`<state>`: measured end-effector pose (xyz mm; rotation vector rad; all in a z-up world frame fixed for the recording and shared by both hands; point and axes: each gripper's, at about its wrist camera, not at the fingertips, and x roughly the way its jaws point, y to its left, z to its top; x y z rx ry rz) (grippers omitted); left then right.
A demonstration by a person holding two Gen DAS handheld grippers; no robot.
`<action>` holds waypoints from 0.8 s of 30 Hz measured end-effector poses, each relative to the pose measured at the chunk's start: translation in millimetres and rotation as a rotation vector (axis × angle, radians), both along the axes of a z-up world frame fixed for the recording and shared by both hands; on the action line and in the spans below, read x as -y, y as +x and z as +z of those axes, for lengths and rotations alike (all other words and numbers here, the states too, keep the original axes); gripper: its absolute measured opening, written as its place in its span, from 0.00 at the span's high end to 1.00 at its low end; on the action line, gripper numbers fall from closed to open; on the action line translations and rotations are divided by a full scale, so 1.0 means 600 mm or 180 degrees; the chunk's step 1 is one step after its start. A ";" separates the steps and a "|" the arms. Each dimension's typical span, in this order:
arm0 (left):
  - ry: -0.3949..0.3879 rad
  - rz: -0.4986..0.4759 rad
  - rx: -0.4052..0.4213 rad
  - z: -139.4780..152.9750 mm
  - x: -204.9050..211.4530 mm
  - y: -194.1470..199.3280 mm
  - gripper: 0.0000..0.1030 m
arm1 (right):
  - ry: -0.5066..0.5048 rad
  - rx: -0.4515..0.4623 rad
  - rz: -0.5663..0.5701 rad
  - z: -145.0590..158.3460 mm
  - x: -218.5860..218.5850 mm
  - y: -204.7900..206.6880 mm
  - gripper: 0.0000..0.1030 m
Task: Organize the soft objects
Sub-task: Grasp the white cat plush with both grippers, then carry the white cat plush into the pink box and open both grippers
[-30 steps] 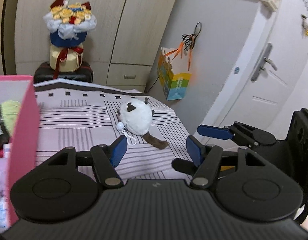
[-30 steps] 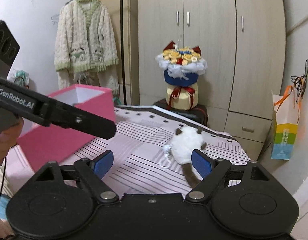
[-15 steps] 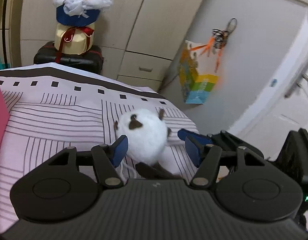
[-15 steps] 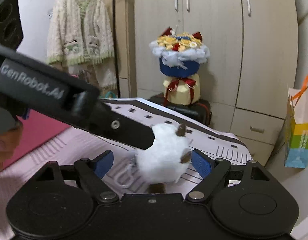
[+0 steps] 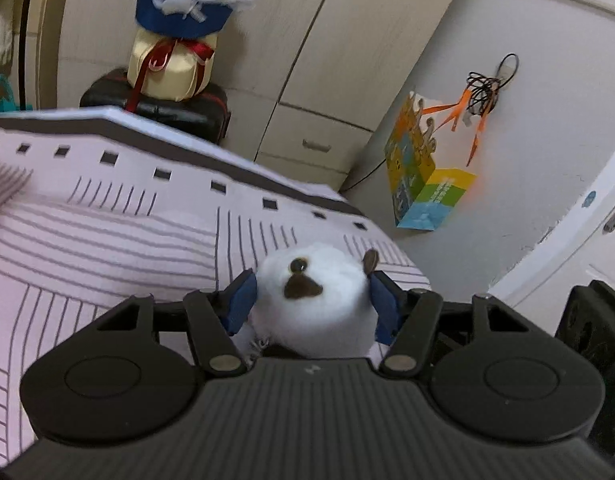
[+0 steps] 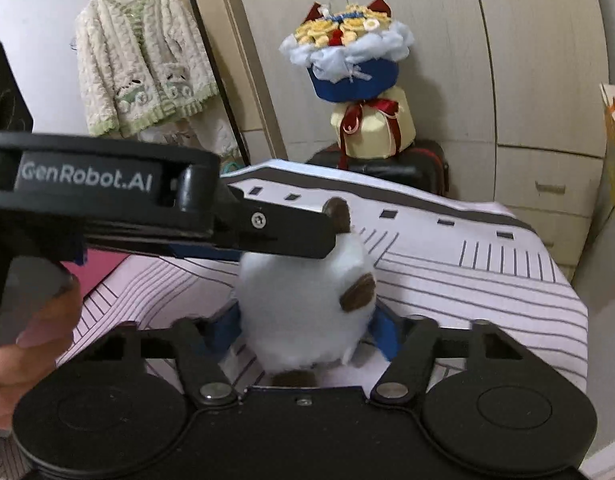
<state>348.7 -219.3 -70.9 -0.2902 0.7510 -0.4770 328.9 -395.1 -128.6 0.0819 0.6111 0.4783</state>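
A white plush toy (image 5: 313,300) with brown ears and a brown face patch sits on the bed (image 5: 107,232), near its right edge, on a pale cover with grey stripes and small dark squares. Both hand-held grippers are around it at once.

In the left wrist view, the left hand-held gripper (image 5: 311,304) has its two blue pads set against the toy's left and right sides, partly closed so that the soft body fills the gap between them. Whether the pads are squeezing or only touching cannot be told.

In the right wrist view, the right hand-held gripper (image 6: 305,330) also has the toy (image 6: 307,304) between its blue pads, one on each side of the lower body, about as far apart as the toy is wide. The left hand-held gripper (image 6: 283,236) crosses this view from the left, its black finger lying across the upper part of the toy, just below one brown ear. The person's hand (image 6: 31,328) holds its handle at the left edge.

Beyond the bed, a bouquet (image 6: 347,52) stands on a black case (image 6: 391,164) in front of a wardrobe (image 6: 527,80). A knitted cardigan (image 6: 143,60) hangs at the far left, and a colourful paper bag (image 5: 423,184) hangs on the wall to the right.
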 end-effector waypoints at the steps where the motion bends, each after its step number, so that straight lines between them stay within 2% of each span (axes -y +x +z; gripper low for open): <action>1: -0.0024 0.0004 -0.0028 -0.004 -0.001 0.002 0.41 | -0.0024 0.0002 -0.0022 0.000 -0.003 -0.001 0.36; 10: 0.0011 -0.0180 0.0090 0.016 -0.009 -0.038 0.47 | 0.0035 0.0013 -0.0222 0.023 -0.024 -0.049 0.41; 17: 0.0041 -0.0248 0.0168 0.039 -0.037 -0.104 0.47 | 0.0070 -0.0108 -0.0317 0.047 -0.062 -0.119 0.41; 21: 0.0083 -0.0320 0.0166 0.045 -0.059 -0.147 0.46 | 0.0129 -0.0273 -0.0429 0.056 -0.087 -0.159 0.41; 24: 0.0081 -0.0389 0.0171 0.051 -0.080 -0.181 0.47 | 0.0112 -0.0272 -0.0487 0.061 -0.109 -0.204 0.41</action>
